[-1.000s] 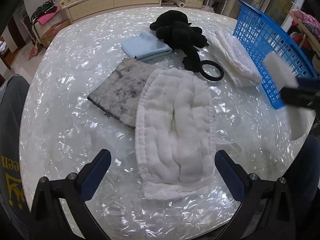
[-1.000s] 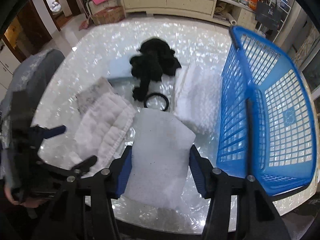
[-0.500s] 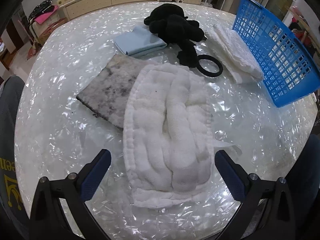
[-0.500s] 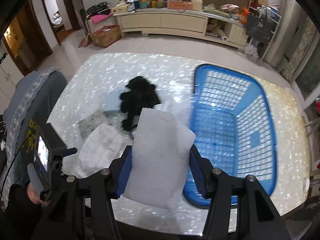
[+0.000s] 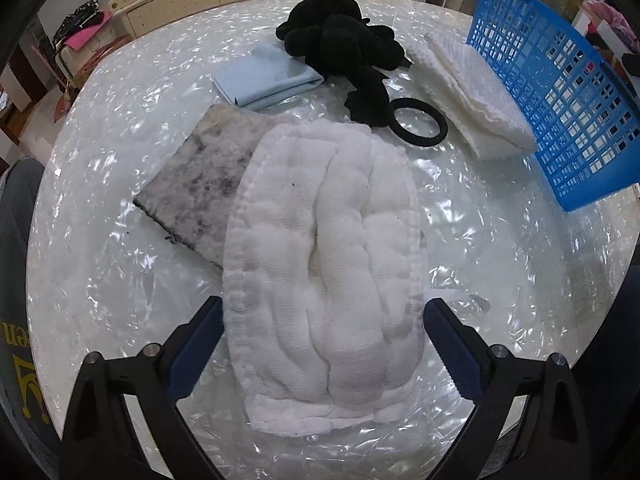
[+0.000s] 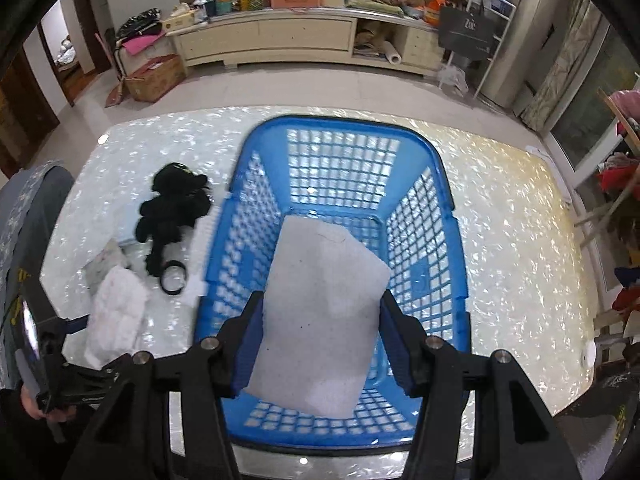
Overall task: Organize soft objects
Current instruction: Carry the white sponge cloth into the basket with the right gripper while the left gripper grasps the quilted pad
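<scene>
Right tongs (image 6: 320, 332) pinching a flat pale-grey rectangular foam-like pad (image 6: 320, 320) by its two long edges, blue pads pressed on both sides; the pad hangs straight ahead of the fingers, over the inside of the blue plastic lattice basket (image 6: 420, 216), which sits directly under and ahead of the tongs on the pearly white glossy table (image 6: 512, 248). Whether the pad touches the basket floor cannot be told. Left of the right tongs, outside the basket: black plush toy (image 6: 172, 208), black elastic hair ring (image 6: 174, 278), crumpled white gauze cloth (image 6: 116, 312), and the left tongs low at the frame edge, held by a hand (image 6: 38, 404). Left tongs (image 5: 322, 344) spread wide, jaws have just been closing a little, the gauze cloth (image 5: 324, 256) between the blue fingertips (image 5: 196, 344) with its edges just beside them; no squeeze visible, cloth lying flat on the table (image 5: 100, 240). Ahead-left of the left tongs, a stained grey-white square mat (image 5: 204, 184) partly under the gauze cloth. Further ahead, a folded light-blue cloth (image 5: 264, 76), then the plush toy (image 5: 340, 44) touching it. Ahead-right, the hair ring (image 5: 418, 122) beside the toy's leg, a folded white waffle-textured towel (image 5: 472, 96), and the basket (image 5: 560, 92) at far right, the towel against its wall.
</scene>
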Demonstrator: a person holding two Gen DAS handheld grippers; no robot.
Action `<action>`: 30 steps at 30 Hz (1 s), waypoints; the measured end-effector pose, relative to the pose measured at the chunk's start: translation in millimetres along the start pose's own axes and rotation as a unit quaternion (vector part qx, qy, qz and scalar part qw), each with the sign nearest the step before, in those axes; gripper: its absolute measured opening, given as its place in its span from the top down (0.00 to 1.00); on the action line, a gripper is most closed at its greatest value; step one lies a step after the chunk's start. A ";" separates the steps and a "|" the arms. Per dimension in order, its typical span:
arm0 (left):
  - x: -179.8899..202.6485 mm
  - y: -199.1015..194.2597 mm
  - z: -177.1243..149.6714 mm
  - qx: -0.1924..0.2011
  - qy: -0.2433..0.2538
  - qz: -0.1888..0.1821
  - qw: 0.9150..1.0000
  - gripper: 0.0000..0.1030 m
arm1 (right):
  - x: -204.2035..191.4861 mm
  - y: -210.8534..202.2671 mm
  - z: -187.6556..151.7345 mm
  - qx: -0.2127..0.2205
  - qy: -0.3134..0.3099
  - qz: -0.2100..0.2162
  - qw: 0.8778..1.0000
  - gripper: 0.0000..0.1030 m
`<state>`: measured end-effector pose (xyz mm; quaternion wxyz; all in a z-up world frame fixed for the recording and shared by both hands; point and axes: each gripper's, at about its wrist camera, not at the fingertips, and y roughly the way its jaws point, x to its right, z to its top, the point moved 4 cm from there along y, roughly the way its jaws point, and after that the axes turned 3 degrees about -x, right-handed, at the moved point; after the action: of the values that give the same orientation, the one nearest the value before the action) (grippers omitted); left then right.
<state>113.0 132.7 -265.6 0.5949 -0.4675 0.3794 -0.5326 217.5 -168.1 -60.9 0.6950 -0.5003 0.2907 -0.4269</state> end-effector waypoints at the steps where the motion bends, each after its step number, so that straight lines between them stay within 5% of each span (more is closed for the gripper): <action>1: 1.6 0.4 0.6 -0.001 0.002 0.002 1.000 0.07 | 0.8 3.6 -0.6 -0.004 0.001 -0.002 1.000 0.49; 15: 5.4 -8.3 8.9 -0.017 -0.010 0.007 1.000 0.55 | 0.1 64.5 -9.0 -0.089 -0.022 0.029 0.995 0.48; 30: -3.7 -41.4 5.6 0.009 -0.017 -0.027 0.999 0.65 | -14.2 76.9 -18.0 -0.114 -0.053 0.026 0.992 0.42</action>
<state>106.3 137.4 -224.5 0.5909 -0.4810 0.3517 -0.5439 219.2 -153.2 -139.7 0.6587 -0.5902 0.3133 -0.3459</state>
